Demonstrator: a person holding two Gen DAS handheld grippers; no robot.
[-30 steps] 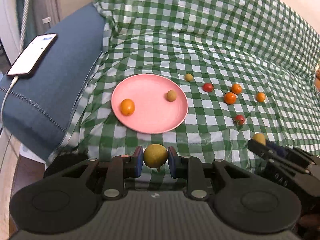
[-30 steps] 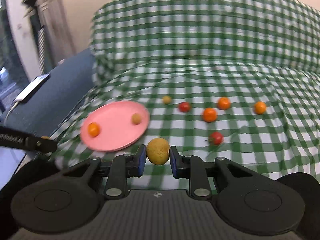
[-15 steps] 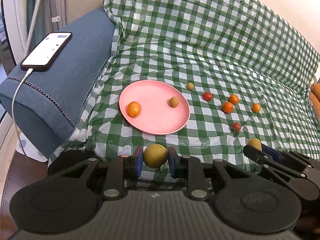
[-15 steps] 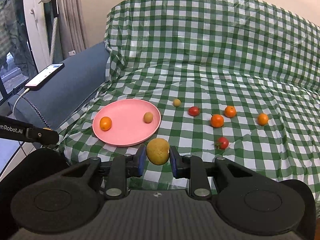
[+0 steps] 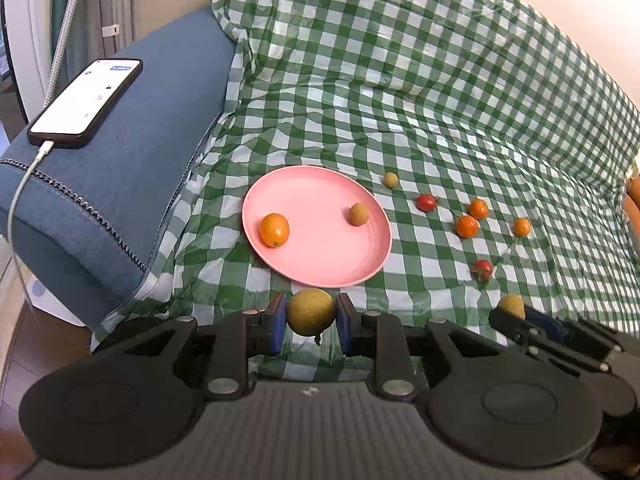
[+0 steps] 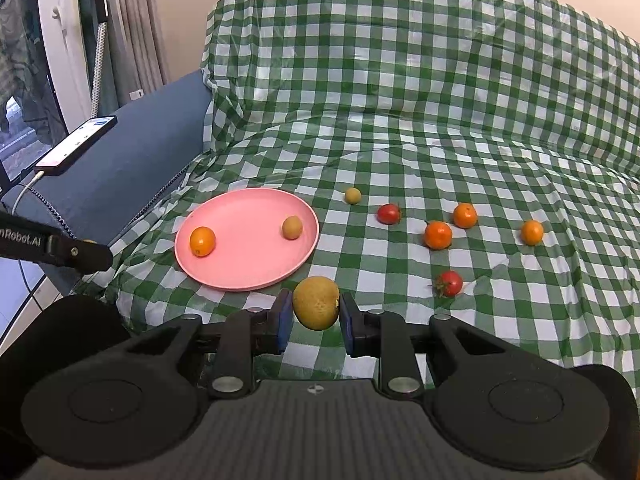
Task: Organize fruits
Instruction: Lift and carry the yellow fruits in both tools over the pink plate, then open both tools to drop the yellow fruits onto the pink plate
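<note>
My left gripper (image 5: 311,322) is shut on a yellow-green round fruit (image 5: 311,312), held above the front edge of the cloth, just short of the pink plate (image 5: 320,256). My right gripper (image 6: 315,316) is shut on a second yellow fruit (image 6: 316,302), also near the plate (image 6: 248,268); it shows low at the right of the left wrist view (image 5: 516,314). The plate holds an orange fruit (image 5: 274,230) and a small tan fruit (image 5: 359,214). On the checked cloth to the right lie a small tan fruit (image 6: 353,195), two red tomatoes (image 6: 388,213) (image 6: 449,283) and three small oranges (image 6: 438,234).
A green-and-white checked cloth (image 6: 400,140) covers the sofa seat and back. A blue armrest (image 5: 120,160) on the left carries a phone (image 5: 86,101) with a white cable (image 5: 24,184). The floor lies beyond the armrest at the left.
Both grippers have drawn back and risen a little from the plate, each still holding its fruit. The fruits on the plate and cloth have not moved.
</note>
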